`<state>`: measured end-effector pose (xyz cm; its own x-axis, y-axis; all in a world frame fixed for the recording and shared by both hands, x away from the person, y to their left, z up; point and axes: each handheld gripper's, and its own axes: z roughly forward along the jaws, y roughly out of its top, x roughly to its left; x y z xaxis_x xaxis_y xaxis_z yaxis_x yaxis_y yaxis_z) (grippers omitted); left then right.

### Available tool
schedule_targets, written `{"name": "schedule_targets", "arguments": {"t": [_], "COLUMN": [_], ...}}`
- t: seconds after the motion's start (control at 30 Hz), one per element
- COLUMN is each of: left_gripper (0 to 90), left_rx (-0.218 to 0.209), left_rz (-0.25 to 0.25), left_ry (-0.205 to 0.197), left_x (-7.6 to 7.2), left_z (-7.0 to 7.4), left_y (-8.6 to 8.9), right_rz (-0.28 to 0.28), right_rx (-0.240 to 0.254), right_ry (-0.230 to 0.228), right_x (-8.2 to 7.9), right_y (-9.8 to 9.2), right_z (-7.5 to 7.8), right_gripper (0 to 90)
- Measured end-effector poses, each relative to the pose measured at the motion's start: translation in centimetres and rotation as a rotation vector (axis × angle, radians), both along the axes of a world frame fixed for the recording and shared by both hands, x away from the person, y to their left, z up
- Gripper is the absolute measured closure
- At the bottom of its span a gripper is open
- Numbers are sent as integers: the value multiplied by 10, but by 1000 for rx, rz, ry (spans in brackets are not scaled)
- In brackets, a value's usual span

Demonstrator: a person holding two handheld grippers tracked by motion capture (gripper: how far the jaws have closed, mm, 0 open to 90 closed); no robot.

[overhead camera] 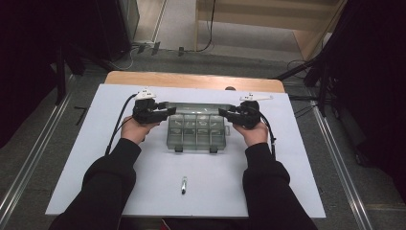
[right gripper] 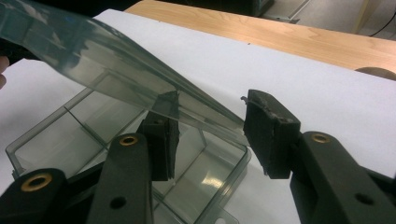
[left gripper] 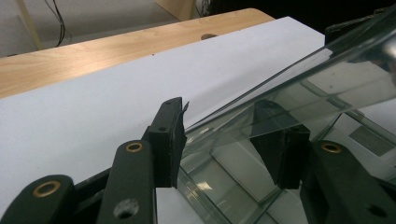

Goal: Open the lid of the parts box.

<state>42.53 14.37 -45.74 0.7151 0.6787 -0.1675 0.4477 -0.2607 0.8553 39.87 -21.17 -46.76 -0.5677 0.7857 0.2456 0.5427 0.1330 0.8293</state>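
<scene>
A clear plastic box [overhead camera: 196, 132] with a row of small compartments sat on the white sheet [overhead camera: 158, 191] that covered the table, directly between the two claws. Small pale items lay in several of its compartments in the high view, too small to make out. Its see-through lid [overhead camera: 191, 107] was raised at the far side, tilted rather than flat. In the right gripper view the end compartment just below the jaws looked bare, with only glare on its floor.

The left claw [overhead camera: 168, 111] reached in from the box's left end and the right claw [overhead camera: 224, 113] from its right end, both held roughly level and pointing toward each other across the box. In the left gripper view [left gripper: 229, 147] the jaws straddled the edge of the tilted lid [left gripper: 299, 79]: one pad lay against or very close to the rim, the other stood behind the clear plastic. Whether the pads actually pressed on it could not be told. In the right gripper view [right gripper: 212, 135] the lid [right gripper: 93, 60] ran between the jaws, with a clear gap beside the right-hand pad, so that claw was released.

Both forearms came in from the near edge in dark sleeves, hands wrapped around the grippers' bodies. A small metal piece [overhead camera: 183, 185] lay on the sheet well behind both claws, toward the person.
</scene>
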Motion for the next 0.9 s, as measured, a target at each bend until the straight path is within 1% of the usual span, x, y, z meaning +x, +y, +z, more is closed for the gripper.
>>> {"name": "schedule_targets", "arguments": {"t": [0.13, 0.23, 0.33, 0.4, 0.47, 0.5, 0.53, 0.6, 0.67, 0.77, 0.8, 0.87, 0.9], "left_gripper": [534, 533, 533, 533, 533, 534, 535, 535, 534, 535, 535, 535, 535], "left_rx": [7, 7, -27, -20, -16, 2, 4, -10, -16, -20, -9, -8, -14], "left_rz": [8, 13, 17, 13, 12, 11, 13, 5, 10, 13, 18, 21, 28], "left_ry": [-12, -11, 0, -6, -4, -8, -8, 9, 13, 15, 9, 8, 10], "left_x": [0, 0, 2, 3, 4, 5, 6, 7, 9, 10, 10, 11, 11], "left_z": [0, 1, 3, 4, 4, 4, 4, 5, 5, 5, 4, 3, 3], "left_y": [-1, 0, 1, 0, -1, -2, -3, -3, -3, -5, -6, -7, -7], "right_rz": [3, -1, -1, -1, 0, 4, 5, 13, 15, 13, 16, 18, 21], "right_rx": [-4, 1, 17, 22, 21, 17, 21, 29, 31, 31, 32, 29, 29], "right_ry": [-4, -9, -5, -6, -10, -18, -18, -22, -26, -30, -39, -39, -34], "right_x": [2, 5, 7, 8, 9, 11, 12, 14, 16, 17, 20, 21, 22], "right_y": [0, 0, -1, -1, -1, 0, 0, 1, 2, 3, 4, 5, 6], "right_z": [1, 0, -1, -1, 0, 0, -1, -3, -5, -7, -9, -11, -11], "right_gripper": [564, 563, 563, 560, 557, 547, 542, 536, 532, 530, 519, 513, 513]}}
